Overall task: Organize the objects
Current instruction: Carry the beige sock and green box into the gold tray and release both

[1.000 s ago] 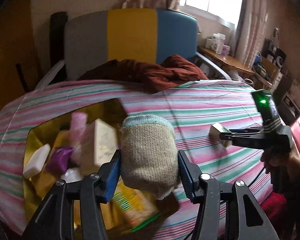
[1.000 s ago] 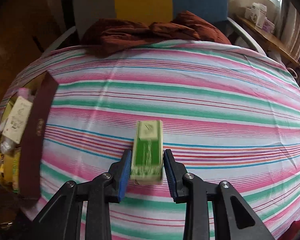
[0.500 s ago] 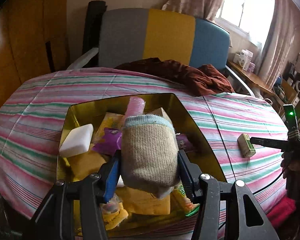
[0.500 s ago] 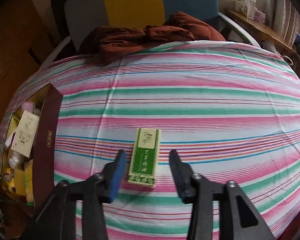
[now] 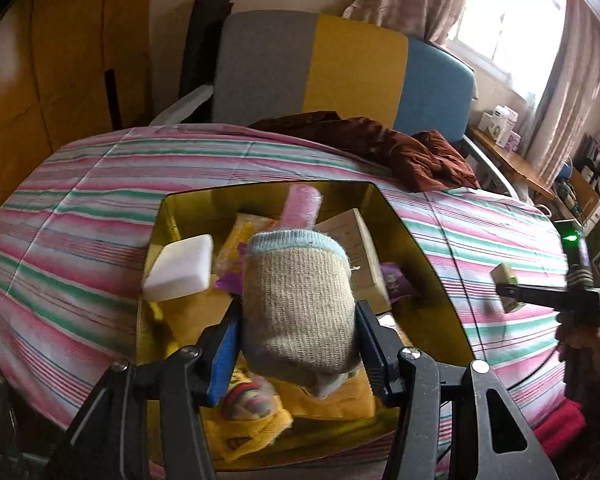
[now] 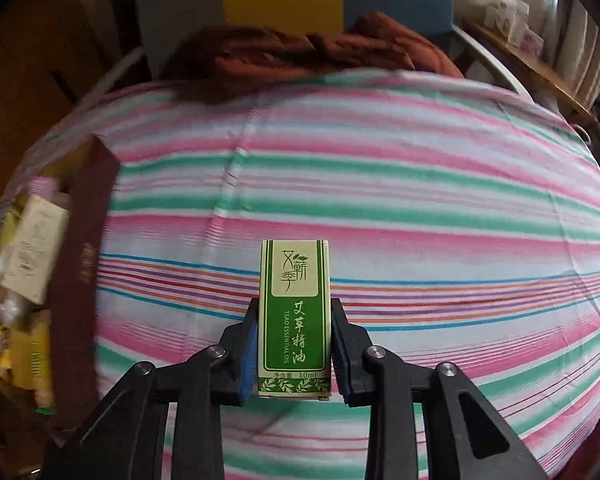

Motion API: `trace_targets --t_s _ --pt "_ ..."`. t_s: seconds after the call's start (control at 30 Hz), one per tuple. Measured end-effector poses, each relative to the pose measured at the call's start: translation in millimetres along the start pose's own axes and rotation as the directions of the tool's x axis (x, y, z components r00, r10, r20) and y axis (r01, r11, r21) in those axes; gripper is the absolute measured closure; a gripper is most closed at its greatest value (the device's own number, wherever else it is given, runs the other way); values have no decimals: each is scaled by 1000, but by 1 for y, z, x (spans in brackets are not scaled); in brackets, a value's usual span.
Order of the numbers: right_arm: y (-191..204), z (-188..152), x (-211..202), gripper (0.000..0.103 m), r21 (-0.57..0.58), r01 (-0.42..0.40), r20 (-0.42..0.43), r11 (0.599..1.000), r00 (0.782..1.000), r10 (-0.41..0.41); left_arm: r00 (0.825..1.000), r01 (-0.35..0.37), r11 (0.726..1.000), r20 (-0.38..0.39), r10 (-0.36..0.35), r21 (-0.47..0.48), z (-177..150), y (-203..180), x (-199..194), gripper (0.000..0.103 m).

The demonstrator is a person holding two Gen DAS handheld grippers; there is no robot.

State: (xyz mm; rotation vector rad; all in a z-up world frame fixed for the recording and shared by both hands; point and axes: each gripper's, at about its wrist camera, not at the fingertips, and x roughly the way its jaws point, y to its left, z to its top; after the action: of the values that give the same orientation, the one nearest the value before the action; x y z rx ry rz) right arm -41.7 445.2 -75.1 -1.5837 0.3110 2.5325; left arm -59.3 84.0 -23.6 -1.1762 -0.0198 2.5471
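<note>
My left gripper (image 5: 298, 314) is shut on a rolled beige knitted sock (image 5: 300, 292) with a pale blue cuff. It holds the sock above the open gold-lined box (image 5: 416, 248), which lies on the striped bedsheet (image 5: 80, 200). My right gripper (image 6: 294, 314) is shut on a small green essential-oil carton (image 6: 294, 312), held just above the sheet. In the left wrist view that gripper (image 5: 512, 294) and its carton (image 5: 506, 278) sit right of the box. In the right wrist view the box's maroon outer wall (image 6: 80, 264) stands at the left.
The box holds a white block (image 5: 180, 268), a pink tube (image 5: 302, 208), a cream carton (image 5: 352, 236) and yellow packets. A brown blanket (image 5: 380, 148) lies at the bed's far end before a grey, yellow and blue headboard (image 5: 352, 68). A cluttered side table (image 5: 508, 152) stands right.
My left gripper carried the sock leftward until it hung over the box. My right gripper let the green carton drop onto the sheet, opened, then shut on it again.
</note>
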Motion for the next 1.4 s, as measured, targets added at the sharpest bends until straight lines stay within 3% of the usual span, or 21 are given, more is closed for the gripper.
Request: trace_targets --t_s 0.23,0.5,0.63,0.73,0.77,0.83,1.17,1.4 --pt "54 -9 -42 73 -92 -156 78 983 983 163 1000 -28 999 8 28 -36 0 21 -3 48" --pt "152 -16 -62 73 -248 -334 55 909 932 357 998 -50 999 30 51 -19 14 22 0 48" --pt "190 -14 -57 73 -282 -384 29 879 912 408 997 -54 998 44 55 -15 27 22 8 47" --pt "217 -10 -42 69 -284 -406 10 869 905 426 998 -41 999 49 42 -20 32 24 10 39" --pt "221 -10 -38 62 -284 -410 7 867 903 430 998 -40 999 57 42 -26 33 25 8 33" --pt "229 -10 -31 57 -278 -414 7 867 901 433 995 -57 998 78 60 -40 32 29 4 28" --pt "235 -20 -26 54 -279 -400 -10 873 910 414 990 -121 990 67 126 -69 11 47 -7 26" --pt "233 -26 -36 50 -287 -342 45 895 928 370 979 -160 984 113 169 -82 2 43 -27 13"
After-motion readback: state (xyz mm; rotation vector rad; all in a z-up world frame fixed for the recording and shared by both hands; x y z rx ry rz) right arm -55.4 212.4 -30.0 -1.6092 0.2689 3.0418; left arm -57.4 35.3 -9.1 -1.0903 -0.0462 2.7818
